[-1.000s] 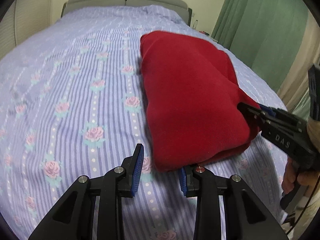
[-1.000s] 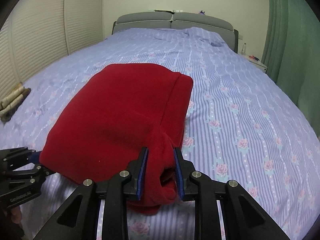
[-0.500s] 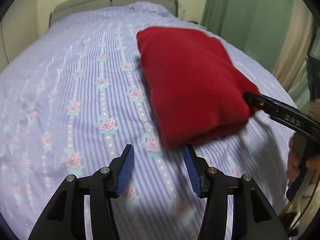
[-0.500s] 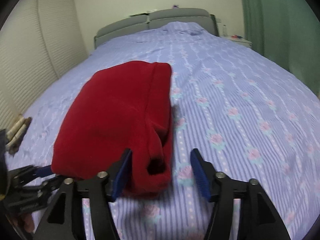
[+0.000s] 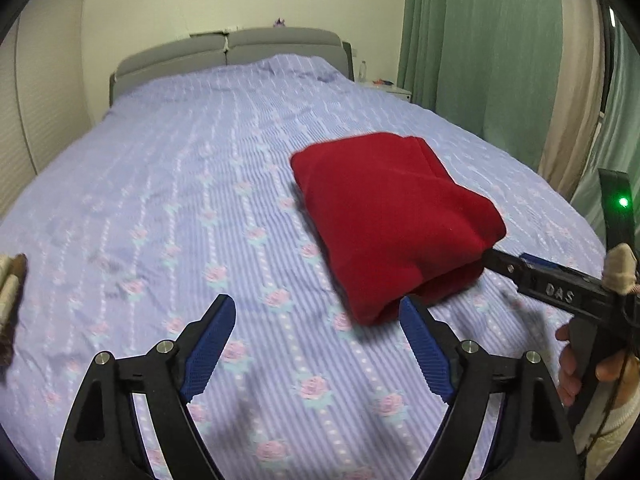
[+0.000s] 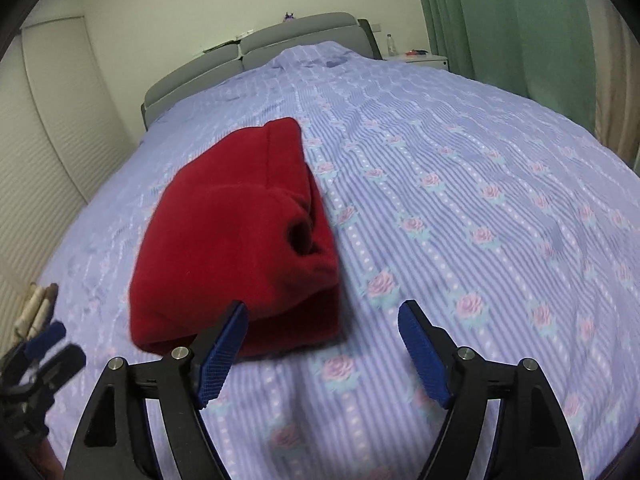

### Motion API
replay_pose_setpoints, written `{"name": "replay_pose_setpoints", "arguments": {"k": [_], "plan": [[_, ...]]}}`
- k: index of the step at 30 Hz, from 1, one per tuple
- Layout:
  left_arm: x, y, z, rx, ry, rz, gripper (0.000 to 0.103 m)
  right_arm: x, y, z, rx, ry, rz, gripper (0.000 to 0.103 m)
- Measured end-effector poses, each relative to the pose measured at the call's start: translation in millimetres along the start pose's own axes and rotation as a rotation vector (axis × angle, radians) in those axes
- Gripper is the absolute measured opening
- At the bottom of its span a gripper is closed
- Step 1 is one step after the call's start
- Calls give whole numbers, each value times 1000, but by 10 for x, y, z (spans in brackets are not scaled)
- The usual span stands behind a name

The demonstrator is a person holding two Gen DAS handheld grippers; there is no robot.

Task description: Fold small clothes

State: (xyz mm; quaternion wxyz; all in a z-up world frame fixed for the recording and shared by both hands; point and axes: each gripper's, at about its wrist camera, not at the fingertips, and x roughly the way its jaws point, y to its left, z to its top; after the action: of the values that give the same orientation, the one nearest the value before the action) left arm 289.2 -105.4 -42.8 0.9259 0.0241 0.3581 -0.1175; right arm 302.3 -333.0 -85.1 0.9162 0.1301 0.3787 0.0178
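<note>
Folded red fleece garment (image 6: 236, 240) lying on lilac striped, rose-print bed cover (image 6: 460, 184). Right gripper (image 6: 322, 344), blue pads spread wide after just opening, nothing between them, left pad overlapping the garment's near edge. Left gripper (image 6: 44, 354) at far left, blurred.

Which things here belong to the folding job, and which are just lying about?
Job:
- folded red fleece garment
- left hand-held gripper, open
- right hand-held gripper, open

Lying about:
- rolled beige bundle
- bottle on nightstand
</note>
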Motion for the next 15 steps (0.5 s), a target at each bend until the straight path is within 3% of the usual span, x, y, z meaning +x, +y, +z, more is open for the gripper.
{"name": "replay_pose_setpoints", "arguments": {"k": [4,12,15], "plan": [[-53,104,-4,-35,2,-11,85,-93,107,-103,-1,-32,27,87],[-174,168,-30,-53,-18,-10,86,-170,206,-116,22,-85,90,88],[-207,192,-2,-62,-35,-6,87,-207,223,-103,34,-122,128,99]]}}
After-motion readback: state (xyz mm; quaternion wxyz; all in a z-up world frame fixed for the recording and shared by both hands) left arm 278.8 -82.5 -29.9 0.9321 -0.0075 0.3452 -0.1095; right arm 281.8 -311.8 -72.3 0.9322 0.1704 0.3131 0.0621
